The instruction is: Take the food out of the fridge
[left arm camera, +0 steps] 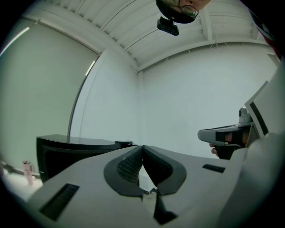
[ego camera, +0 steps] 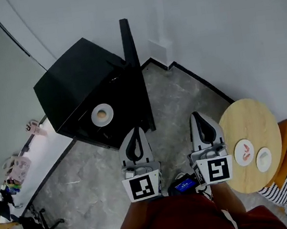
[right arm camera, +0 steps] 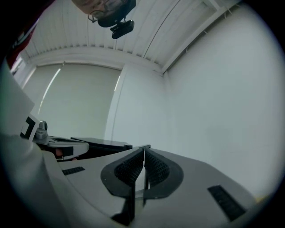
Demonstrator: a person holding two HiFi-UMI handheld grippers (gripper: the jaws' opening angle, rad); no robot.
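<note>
The food, maybe something tan on a small white dish, sits inside the open black fridge, with the left gripper and right gripper nearby, fingers clenched, both empty.

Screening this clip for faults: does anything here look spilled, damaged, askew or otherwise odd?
Nothing stands out. The black fridge has its door open with one dish inside; two dishes sit flat on the round table. The left gripper and right gripper are shut and empty.
</note>
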